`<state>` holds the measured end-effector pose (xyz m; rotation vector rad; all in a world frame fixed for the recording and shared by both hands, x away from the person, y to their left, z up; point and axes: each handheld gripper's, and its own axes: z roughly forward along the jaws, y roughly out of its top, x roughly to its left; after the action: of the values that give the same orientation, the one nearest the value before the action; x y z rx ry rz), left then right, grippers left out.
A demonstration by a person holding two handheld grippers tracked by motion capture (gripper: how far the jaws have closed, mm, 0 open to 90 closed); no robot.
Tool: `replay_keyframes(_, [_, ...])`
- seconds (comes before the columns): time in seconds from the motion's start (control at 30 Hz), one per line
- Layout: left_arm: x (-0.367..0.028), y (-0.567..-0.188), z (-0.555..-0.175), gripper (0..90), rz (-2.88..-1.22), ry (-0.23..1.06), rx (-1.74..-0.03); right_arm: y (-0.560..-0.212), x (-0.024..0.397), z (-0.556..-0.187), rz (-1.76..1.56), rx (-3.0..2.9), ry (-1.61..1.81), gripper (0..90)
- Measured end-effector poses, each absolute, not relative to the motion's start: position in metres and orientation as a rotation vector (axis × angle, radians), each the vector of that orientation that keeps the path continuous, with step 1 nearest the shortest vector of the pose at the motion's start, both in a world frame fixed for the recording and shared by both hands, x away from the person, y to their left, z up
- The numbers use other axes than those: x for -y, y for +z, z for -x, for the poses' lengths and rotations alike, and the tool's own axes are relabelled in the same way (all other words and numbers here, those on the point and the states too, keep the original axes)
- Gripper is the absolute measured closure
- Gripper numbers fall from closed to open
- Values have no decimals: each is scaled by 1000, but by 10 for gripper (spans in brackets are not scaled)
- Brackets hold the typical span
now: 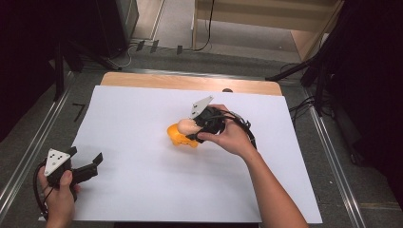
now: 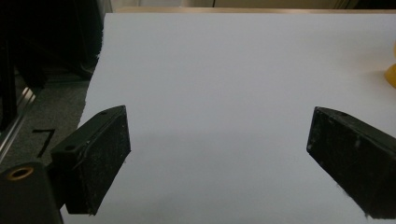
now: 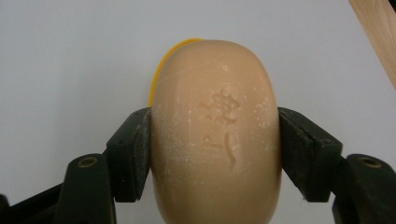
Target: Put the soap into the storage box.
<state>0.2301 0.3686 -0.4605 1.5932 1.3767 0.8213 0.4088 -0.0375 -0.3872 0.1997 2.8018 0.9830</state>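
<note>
White paper [image 1: 142, 190] covered the table. Right gripper [image 3: 215, 144] pinched the soap bar [image 3: 217, 130] by its sides, directly above the yellow dish [image 1: 179, 137], apparently for seating or lifting. Left gripper [image 1: 85, 166] rested spread and empty, well apart.

Lighting: even overhead, white sheet [image 1: 142, 190] bright, surroundings dark. Shadows: soft, faint grey between the left gripper [image 2: 219, 154] jaws. Focus: soap bar [image 3: 217, 135] between the right gripper [image 3: 215, 149] jaws sharp, embossing legible. High view slightly soft, no glare.
</note>
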Motion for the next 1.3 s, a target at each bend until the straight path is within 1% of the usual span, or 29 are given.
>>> replay_keyframes(0.63, [-369,-461,-230,70,-1594,821,-1375,-396,21,-418,-142,-2869,979,329])
replay_keyframes(1.3, [-369,-460,-230,70,-1596,821,-1374,-406,18,-426,-173,-2931,932,327])
